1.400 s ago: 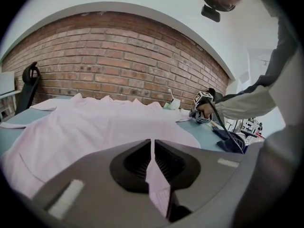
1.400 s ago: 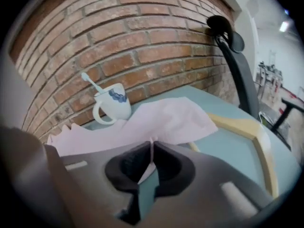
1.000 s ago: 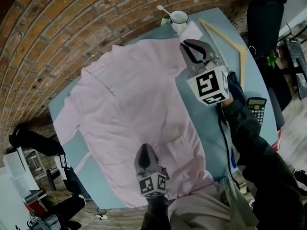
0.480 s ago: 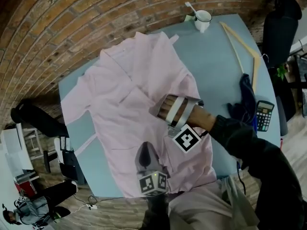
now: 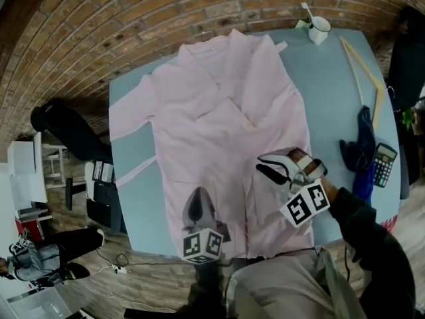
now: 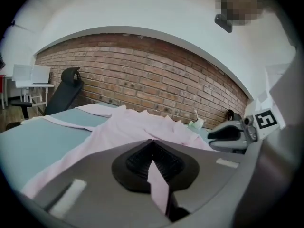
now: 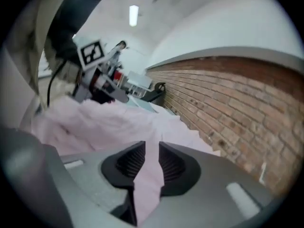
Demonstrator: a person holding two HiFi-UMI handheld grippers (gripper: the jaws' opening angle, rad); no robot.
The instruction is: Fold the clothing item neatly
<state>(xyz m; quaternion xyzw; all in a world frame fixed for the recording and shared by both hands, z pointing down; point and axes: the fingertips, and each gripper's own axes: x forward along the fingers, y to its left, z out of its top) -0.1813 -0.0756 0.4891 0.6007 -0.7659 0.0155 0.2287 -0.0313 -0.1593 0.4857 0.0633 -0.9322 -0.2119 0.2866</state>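
Observation:
A pale pink shirt (image 5: 219,131) lies spread on the blue-grey table (image 5: 332,92), with its right side folded over toward the middle. At the shirt's near hem my left gripper (image 5: 196,201) is shut, and a thin fold of pink cloth (image 6: 159,184) is pinched between its pads. My right gripper (image 5: 265,168) is over the shirt's lower right part. Its jaws are closing, and a strip of the pink fabric (image 7: 151,175) fills the gap between the pads. The right gripper view also shows the left gripper (image 7: 102,82) beyond bunched cloth.
A white mug (image 5: 319,26) with a spoon stands at the far right corner. A wooden hanger (image 5: 362,68), a dark blue cloth (image 5: 362,148) and a calculator (image 5: 384,165) lie along the right edge. A brick wall runs behind the table. A black chair (image 5: 70,128) stands on the left.
My right gripper came from the far corner by the mug across the shirt to its near right part, drawing the right side over. The left gripper stayed at the hem.

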